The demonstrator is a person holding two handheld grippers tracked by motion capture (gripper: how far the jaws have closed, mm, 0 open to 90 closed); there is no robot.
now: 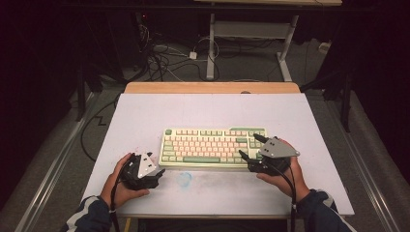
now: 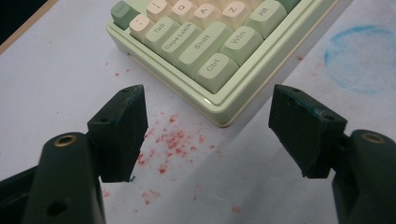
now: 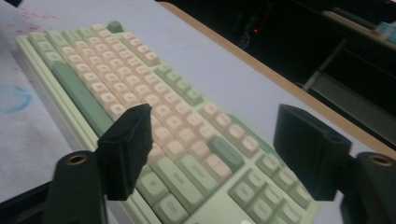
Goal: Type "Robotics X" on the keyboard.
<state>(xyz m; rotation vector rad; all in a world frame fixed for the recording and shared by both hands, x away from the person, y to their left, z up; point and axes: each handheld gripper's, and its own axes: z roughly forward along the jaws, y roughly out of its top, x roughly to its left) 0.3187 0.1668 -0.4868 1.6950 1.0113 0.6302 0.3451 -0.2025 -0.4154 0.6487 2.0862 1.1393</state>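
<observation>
The right claw (image 3: 212,154) hovers over the numeric-pad end of a pale green keyboard (image 3: 140,107), its two black jaws standing wide apart with nothing clamped between them. The keyboard's cream and green keys run diagonally away toward the upper left (the long darker green space bar lies along its near edge). It rests on a white counter (image 3: 224,79) bearing a blue smudge (image 3: 14,99).

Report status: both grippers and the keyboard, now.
Left gripper open, off the keyboard's near-left corner. Right gripper open over its right end. Keyboard flat on table, unheld. Nothing in the way.
</observation>
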